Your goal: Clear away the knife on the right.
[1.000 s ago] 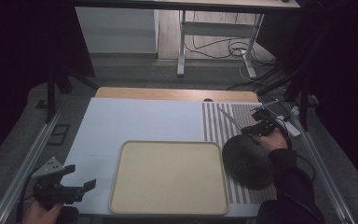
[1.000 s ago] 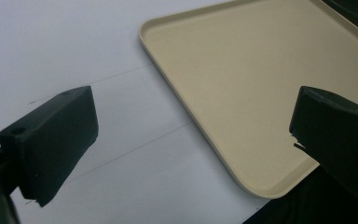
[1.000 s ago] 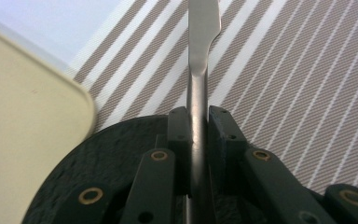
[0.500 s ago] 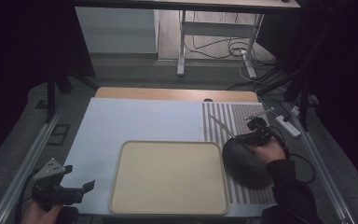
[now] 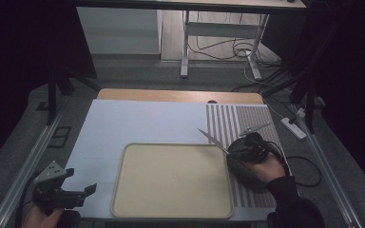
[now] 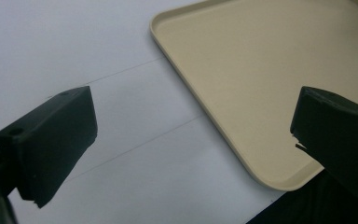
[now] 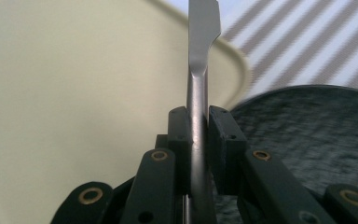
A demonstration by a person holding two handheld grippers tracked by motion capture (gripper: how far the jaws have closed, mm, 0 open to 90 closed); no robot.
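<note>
knife [image 7: 200, 70] clamped in right gripper [image 5: 247, 145] jaws; left gripper [image 5: 64, 190] jaws wide, empty

Open tray middle, crowded right edge

From my remote seat I saw the beige tray [image 5: 171, 183] lying bare across its whole floor, so a gripper could pass over it freely; only its low rim stood up from the white mat [image 5: 123, 126], which was open to the left and behind. My right gripper [image 5: 240, 151] sat at the tray's right rim, clamped on a knife [image 7: 200, 88] whose blade reached out over the tray corner, with a dark round plate [image 5: 244, 171] just beside it on the striped mat [image 5: 240, 118]. My left gripper [image 5: 76, 192], jaws wide, hung off the tray's near-left corner
</note>
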